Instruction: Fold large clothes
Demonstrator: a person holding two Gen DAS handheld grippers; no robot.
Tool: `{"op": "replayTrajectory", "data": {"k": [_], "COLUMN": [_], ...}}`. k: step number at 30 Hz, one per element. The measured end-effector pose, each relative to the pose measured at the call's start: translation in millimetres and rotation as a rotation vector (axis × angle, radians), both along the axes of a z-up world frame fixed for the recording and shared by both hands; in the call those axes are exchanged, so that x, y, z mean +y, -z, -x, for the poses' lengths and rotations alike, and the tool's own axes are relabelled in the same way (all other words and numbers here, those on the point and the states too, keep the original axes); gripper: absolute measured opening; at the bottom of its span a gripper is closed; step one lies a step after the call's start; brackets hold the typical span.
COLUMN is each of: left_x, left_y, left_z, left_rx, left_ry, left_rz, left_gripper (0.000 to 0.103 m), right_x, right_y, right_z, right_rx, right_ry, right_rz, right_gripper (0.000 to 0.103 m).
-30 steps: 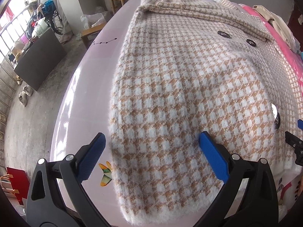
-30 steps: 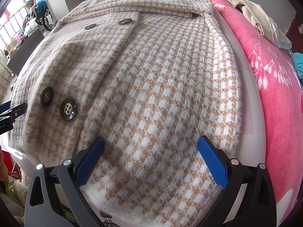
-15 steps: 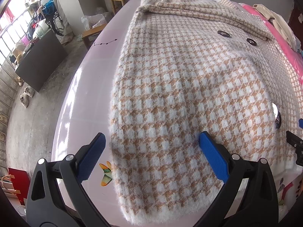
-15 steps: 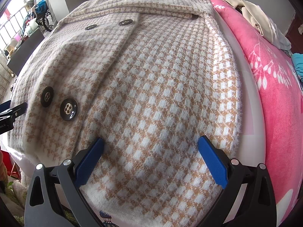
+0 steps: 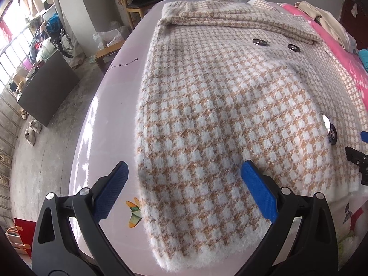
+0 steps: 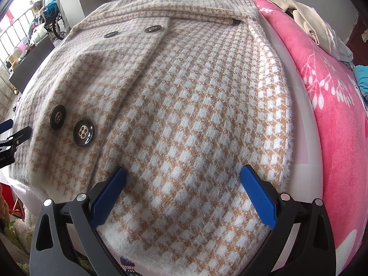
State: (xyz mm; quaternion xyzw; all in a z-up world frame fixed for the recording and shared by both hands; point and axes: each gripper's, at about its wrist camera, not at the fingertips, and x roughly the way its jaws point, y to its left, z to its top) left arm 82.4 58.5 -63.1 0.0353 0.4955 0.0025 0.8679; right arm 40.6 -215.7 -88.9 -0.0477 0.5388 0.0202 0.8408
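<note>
A fuzzy tan-and-white houndstooth coat lies spread flat on a pale lilac bed sheet, collar at the far end, hem nearest me. Its dark round buttons sit on the overlapping front panel. My left gripper hovers open over the hem's left corner, one pad above the sheet, the other above the coat. My right gripper hangs open over the hem's right part. Nothing is held between either pair of pads. Each gripper shows at the edge of the other's view.
A pink floral blanket runs along the bed's right side with beige clothes piled on it. Left of the bed are bare floor, a dark cabinet, shoes, a wooden stool and a chair.
</note>
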Motion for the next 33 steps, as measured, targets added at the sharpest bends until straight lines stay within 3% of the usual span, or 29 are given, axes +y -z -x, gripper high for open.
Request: {"op": "replayTrajectory", "data": {"k": [5,10,18,24,33], "left_x": [20,38,53,63,64], "left_y": [-9,-9,4,12,13], "left_z": [28,50,57,48,31], "left_rx": [-0.041,-0.016,0.041,0.058,0.034], "left_ry": [0.035,0.032,-0.028,-0.051,-0.036], "left_rz": [0.077,0.199,0.306,0.389,0.435], "left_gripper": [0.094,0.067,0.047,0.045,0.045], "right_x": [1,2,3,3,2], "right_y": [0,0,-1,0,-1], "right_z": [0,-1,-3,-4,-4], "right_rx": [-0.01,-0.012,-0.013,-0.012,-0.013], "right_ry": [0.001,0.002,0.001,0.001,-0.001], "right_rz": [-0.001,-0.002,-0.002,-0.002,-0.002], "right_gripper": [0.097,0.097,0.097,0.097,0.097]}}
